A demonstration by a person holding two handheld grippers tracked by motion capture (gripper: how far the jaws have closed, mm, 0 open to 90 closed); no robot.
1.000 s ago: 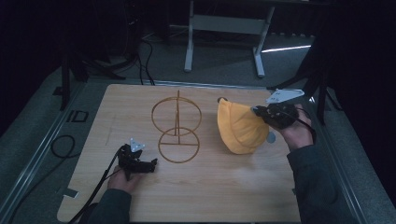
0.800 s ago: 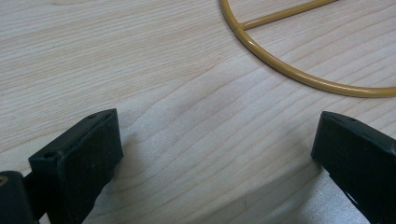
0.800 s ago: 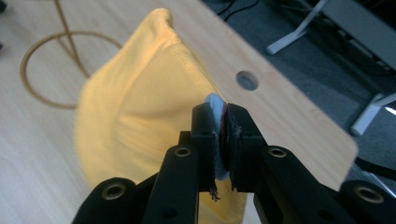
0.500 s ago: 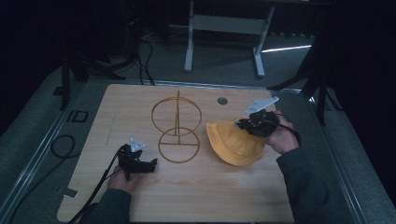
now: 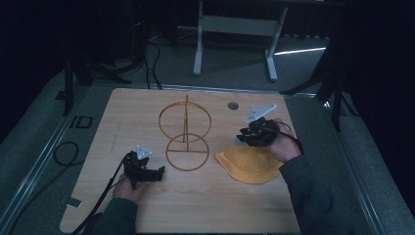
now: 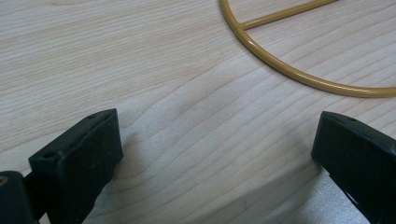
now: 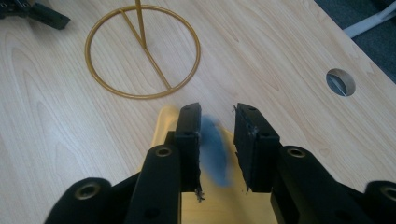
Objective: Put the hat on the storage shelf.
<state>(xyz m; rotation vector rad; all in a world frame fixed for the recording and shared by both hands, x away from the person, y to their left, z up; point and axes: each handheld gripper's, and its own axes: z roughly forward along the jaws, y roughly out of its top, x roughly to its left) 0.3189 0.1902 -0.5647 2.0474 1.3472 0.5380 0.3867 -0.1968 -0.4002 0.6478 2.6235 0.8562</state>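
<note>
A yellow bucket hat [image 5: 252, 164] lies flat on the wooden table [image 5: 205, 205], right of a gold wire stand [image 5: 185, 134] made of an upright ring over a flat base ring [image 7: 142, 51]. My right gripper [image 5: 242, 137] hovers at the hat's far left edge. In the right gripper view its jaws stand apart over the hat's yellow brim [image 7: 163, 123], with a blurred blue patch [image 7: 215, 149] in the gap, so the right gripper [image 7: 217, 116] is open. My left gripper [image 5: 159, 172] rests on the table left of the base ring; the left gripper [image 6: 217, 154] is wide open on bare wood.
A round cable hole [image 5: 233, 105] sits in the table behind the hat. A black cable [image 5: 105, 196] trails from the left gripper off the front left edge. Grey floor and a metal frame [image 5: 235, 24] lie beyond the table's far edge.
The right gripper carried the hat down and toward the person. The hat went from hanging folded to lying flat on the table. The left gripper stayed still.
</note>
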